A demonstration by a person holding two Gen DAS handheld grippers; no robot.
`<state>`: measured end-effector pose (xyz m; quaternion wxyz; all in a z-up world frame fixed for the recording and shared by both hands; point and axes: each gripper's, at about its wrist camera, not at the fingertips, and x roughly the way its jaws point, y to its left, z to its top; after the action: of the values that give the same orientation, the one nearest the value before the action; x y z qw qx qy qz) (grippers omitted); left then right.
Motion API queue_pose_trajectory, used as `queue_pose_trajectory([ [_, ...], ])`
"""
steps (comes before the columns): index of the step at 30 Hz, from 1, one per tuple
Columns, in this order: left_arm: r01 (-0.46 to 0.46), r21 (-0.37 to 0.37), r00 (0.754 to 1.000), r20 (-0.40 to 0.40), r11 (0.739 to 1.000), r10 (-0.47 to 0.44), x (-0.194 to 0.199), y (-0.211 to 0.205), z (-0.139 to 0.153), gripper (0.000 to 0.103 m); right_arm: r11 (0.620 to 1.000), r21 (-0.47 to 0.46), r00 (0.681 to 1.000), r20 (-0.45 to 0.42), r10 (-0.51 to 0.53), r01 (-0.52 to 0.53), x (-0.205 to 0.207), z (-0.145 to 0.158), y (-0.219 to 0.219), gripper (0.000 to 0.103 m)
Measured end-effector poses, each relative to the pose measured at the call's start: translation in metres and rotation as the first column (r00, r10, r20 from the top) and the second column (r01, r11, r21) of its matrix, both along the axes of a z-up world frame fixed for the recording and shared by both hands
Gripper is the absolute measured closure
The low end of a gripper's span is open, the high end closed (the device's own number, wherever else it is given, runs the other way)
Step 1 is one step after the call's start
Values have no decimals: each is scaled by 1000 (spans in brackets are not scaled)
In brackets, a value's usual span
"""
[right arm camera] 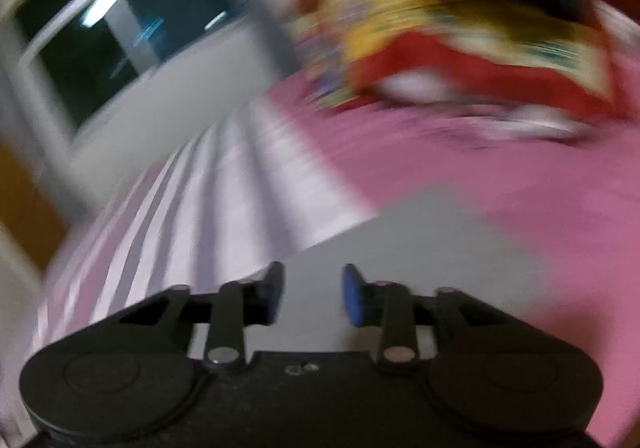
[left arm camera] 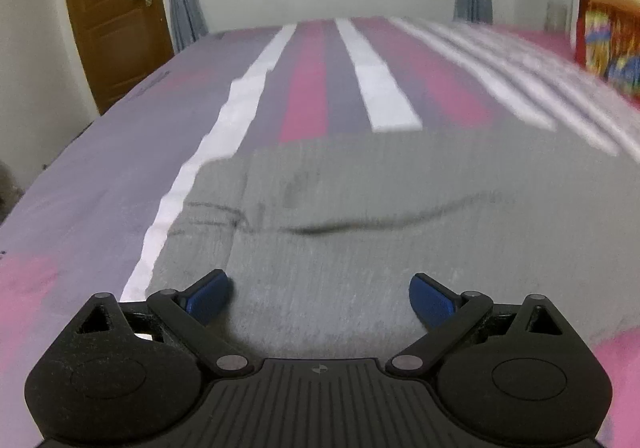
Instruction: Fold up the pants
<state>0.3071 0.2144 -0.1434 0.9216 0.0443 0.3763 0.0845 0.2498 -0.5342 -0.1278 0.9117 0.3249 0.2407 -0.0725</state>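
Two claws show, one in each wrist view, both above grey pants (left arm camera: 360,208) spread flat on a bed with a striped pink, grey and white sheet (left arm camera: 312,88). The left claw (left arm camera: 320,298) stands wide, its blue pads (left arm camera: 210,298) far apart with nothing between them; the pants lie right under and ahead of it, a dark crease running across the cloth in front of the pads. The right claw (right arm camera: 312,296) stands narrow, a small gap between its pads (right arm camera: 354,300), gripping nothing; a corner of the grey pants (right arm camera: 420,248) lies beneath and ahead of it. That view is heavily blurred and tilted. Beyond the right claw sits a red and yellow patterned bundle (right arm camera: 460,48). A brown door (left arm camera: 112,8) stands far left of the left claw. No writing can be read anywhere.
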Motion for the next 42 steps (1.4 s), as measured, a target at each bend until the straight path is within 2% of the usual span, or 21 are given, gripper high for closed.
queue_pose_trajectory([
  [2,-10,10,1000,-16,1000,10,5,-3,-3,0,994,77,996,-26,-81,83,-16,-10,-32,75],
  [5,-39,-15,999,-28,999,38,10,1,-5,0,978,183,994,-62,-92,102,-18,-29,-44,71],
  [7,-52,-41,998,-37,998,51,15,5,-7,0,972,206,992,-83,-96,111,-16,-37,-44,68],
  [10,-51,-37,997,-51,998,49,16,4,-8,0,956,260,989,-104,-109,133,-14,-52,-40,70],
  [17,-55,-28,997,-54,998,53,17,2,-10,0,930,332,986,-105,-131,159,-25,-53,-46,70],
  [21,-54,-25,997,-61,998,53,18,3,-10,0,925,347,985,-125,-115,152,-13,-58,-49,71],
  [24,-50,-28,997,-65,998,48,18,4,-9,0,933,334,989,-114,-97,130,-9,-53,-46,96],
  [27,-48,-28,997,-62,998,47,17,4,-9,0,945,305,993,-62,-104,118,-21,-44,-39,97],
  [30,-48,-26,997,-61,998,47,17,4,-10,0,948,288,988,-109,-112,139,-24,-52,-39,97],
  [32,-48,-27,997,-63,998,47,17,3,-10,0,935,324,988,-103,-118,145,-27,-56,-43,97],
  [33,-47,-26,997,-65,999,45,17,3,-9,0,942,306,988,-102,-112,138,-27,-55,-42,96],
  [35,-44,-27,997,-67,999,42,17,3,-9,0,944,303,990,-95,-106,131,-27,-53,-43,90],
  [36,-44,-27,997,-68,999,42,17,3,-9,0,939,315,989,-88,-117,139,-29,-52,-45,79],
  [37,-44,-26,997,-68,999,42,17,3,-9,0,935,321,988,-75,-132,150,-34,-49,-46,63],
  [39,-45,-24,997,-65,999,43,16,3,-9,0,934,326,989,-63,-136,149,-40,-47,-47,48],
  [42,-46,-20,997,-62,999,45,17,2,-10,0,924,363,989,-123,-78,118,-28,-62,-46,48],
])
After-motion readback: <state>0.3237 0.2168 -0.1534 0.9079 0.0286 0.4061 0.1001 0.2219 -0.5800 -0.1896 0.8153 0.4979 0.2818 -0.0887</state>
